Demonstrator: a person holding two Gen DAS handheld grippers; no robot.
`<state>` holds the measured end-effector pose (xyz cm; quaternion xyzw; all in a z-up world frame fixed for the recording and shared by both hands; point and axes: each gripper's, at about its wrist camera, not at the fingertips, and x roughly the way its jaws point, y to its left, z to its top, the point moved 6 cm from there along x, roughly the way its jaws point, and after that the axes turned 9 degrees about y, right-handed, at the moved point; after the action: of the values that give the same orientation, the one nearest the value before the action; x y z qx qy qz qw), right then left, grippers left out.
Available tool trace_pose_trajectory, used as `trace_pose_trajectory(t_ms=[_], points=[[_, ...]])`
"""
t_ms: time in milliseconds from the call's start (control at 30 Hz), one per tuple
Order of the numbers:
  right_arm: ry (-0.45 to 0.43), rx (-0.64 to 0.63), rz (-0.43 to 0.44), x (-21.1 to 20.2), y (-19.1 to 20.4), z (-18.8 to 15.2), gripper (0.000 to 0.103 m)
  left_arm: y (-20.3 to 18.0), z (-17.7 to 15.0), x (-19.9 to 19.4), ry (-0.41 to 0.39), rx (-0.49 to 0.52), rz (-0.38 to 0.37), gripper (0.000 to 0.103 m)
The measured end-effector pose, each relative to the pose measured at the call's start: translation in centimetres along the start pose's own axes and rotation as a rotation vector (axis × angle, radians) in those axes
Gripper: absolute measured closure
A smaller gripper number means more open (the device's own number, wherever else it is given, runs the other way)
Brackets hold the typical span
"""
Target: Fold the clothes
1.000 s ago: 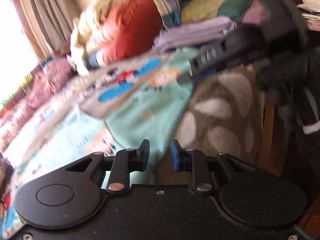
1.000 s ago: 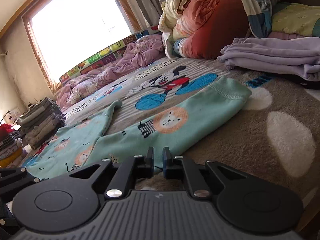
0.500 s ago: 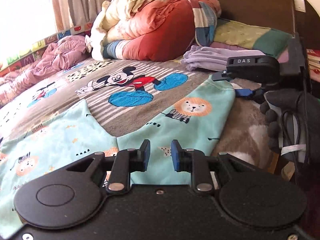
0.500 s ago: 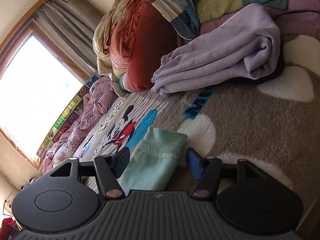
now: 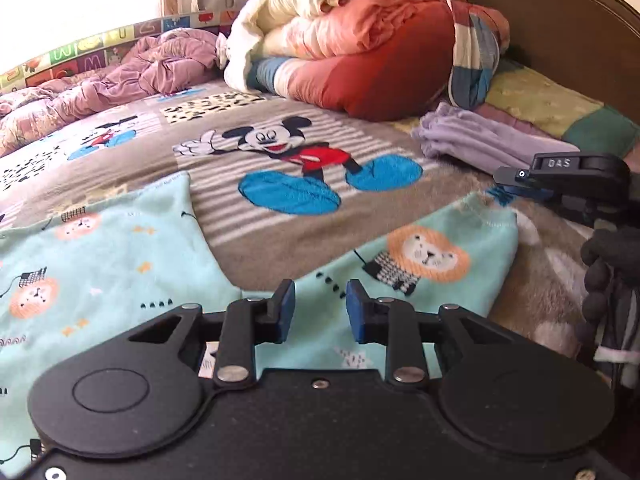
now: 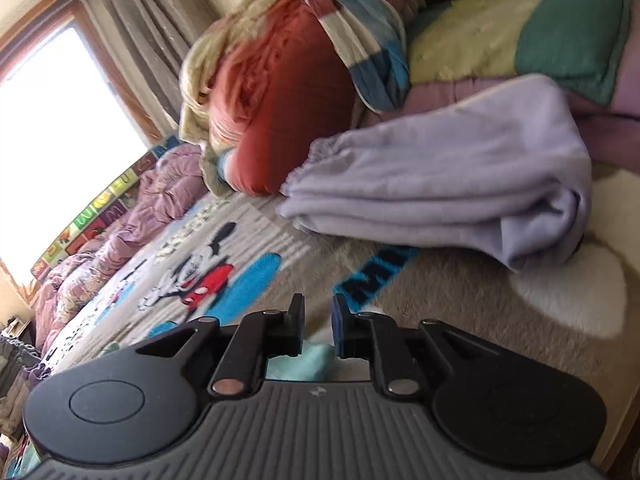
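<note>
Mint pants with lion prints [image 5: 424, 256] lie spread on the Mickey Mouse blanket [image 5: 280, 168], legs apart in a V. My left gripper [image 5: 320, 308] hovers low over the crotch area, open by a small gap with nothing between its blue pads. At the hem of the right leg is my right gripper [image 5: 510, 186], held by a black-gloved hand [image 5: 612, 256]. In the right wrist view the right gripper [image 6: 318, 328] has its fingers nearly together, with mint cloth [image 6: 312, 360] showing between them just behind the tips.
A folded lilac garment [image 6: 440, 184] lies just beyond the hem. Behind it are a rolled red and cream quilt [image 5: 360, 40], patchwork pillows [image 6: 560, 32] and the dark headboard [image 5: 560, 20]. A crumpled pink quilt [image 5: 140, 68] lines the window side.
The right gripper, wide open around the pant leg hem half a second ago, has closed on it. The left gripper swung round over the pants and settled, its gap unchanged.
</note>
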<state>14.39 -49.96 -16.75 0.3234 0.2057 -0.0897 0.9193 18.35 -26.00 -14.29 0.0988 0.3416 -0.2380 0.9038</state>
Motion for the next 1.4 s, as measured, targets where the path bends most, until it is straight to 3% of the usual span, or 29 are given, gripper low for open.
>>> trace_pose_trajectory(t_ms=[67, 133, 167, 233, 267, 300, 367, 433, 467, 500, 567, 633, 667, 700, 733, 867, 1033, 1167, 1300, 1400], points=[[0.034, -0.032, 0.149, 0.4, 1.8, -0.1, 0.084, 0.0, 0.1, 1.3, 0.025, -0.010, -0.004, 0.077], [0.156, -0.041, 0.302, 1.9, 3.5, -1.2, 0.074, -0.1, -0.5, 2.8, 0.077, -0.022, -0.005, 0.077], [0.233, -0.044, 0.334, 3.0, 4.2, -2.2, 0.066, -0.2, -0.8, 3.4, 0.091, -0.022, -0.001, 0.076], [0.288, -0.087, 0.267, 4.3, 4.5, -3.5, 0.074, -0.5, -1.1, 3.7, 0.080, -0.002, 0.019, 0.074], [0.274, -0.097, 0.215, 4.6, 4.1, -3.3, 0.096, -0.6, -1.1, 3.7, 0.078, 0.006, 0.025, 0.074], [0.259, -0.075, 0.176, 4.8, 3.4, -2.9, 0.103, -0.6, -1.1, 3.6, 0.079, 0.011, 0.026, 0.074], [0.250, 0.015, 0.173, 4.7, 1.9, -2.4, 0.103, -0.6, -1.1, 2.9, 0.075, 0.020, 0.024, 0.073], [0.227, 0.002, 0.132, 4.3, 1.5, -2.2, 0.103, -0.8, -1.4, 1.9, 0.057, 0.032, 0.023, 0.070], [0.212, -0.017, 0.105, 4.0, 1.3, -2.1, 0.103, -1.0, -1.9, 1.4, 0.053, 0.036, 0.019, 0.059], [0.203, -0.025, 0.089, 3.9, 1.1, -2.1, 0.103, -1.2, -2.4, 0.9, 0.052, 0.041, 0.016, 0.057], [0.194, -0.012, 0.085, 3.9, 0.6, -1.9, 0.103, -1.5, -3.5, -0.2, 0.036, 0.052, 0.013, 0.057], [0.149, -0.027, 0.020, 3.5, 0.1, -1.4, 0.103, -1.4, -4.5, -1.2, 0.028, 0.055, 0.000, 0.057], [0.111, -0.029, -0.039, 3.0, -0.5, -0.9, 0.090, -1.2, -4.9, -1.7, 0.025, 0.053, -0.010, 0.057], [0.080, -0.008, -0.081, 2.4, -1.3, -0.5, 0.070, -1.1, -5.2, -2.2, 0.025, 0.053, -0.022, 0.057], [0.067, 0.029, -0.095, 2.1, -2.2, -0.3, 0.063, -0.8, -5.4, -2.8, 0.022, 0.051, -0.031, 0.057], [0.014, -0.027, -0.132, 0.8, -1.7, 0.0, 0.060, 1.2, -5.3, -5.3, -0.011, 0.008, -0.052, 0.057], [0.041, -0.181, 0.089, 0.0, 4.9, -1.1, 0.060, 6.0, -4.2, -7.4, -0.035, -0.138, -0.034, 0.057], [0.127, -0.317, 0.288, 0.4, 11.6, -3.8, 0.062, 9.9, -1.8, -7.8, -0.042, -0.210, 0.020, 0.068], [0.196, -0.458, 0.374, 0.8, 16.3, -7.0, 0.062, 12.3, 3.0, -5.8, -0.029, -0.200, 0.026, 0.069], [0.242, -0.567, 0.425, 0.8, 19.4, -9.4, 0.063, 12.9, 5.9, -1.9, 0.039, -0.180, 0.019, 0.074]])
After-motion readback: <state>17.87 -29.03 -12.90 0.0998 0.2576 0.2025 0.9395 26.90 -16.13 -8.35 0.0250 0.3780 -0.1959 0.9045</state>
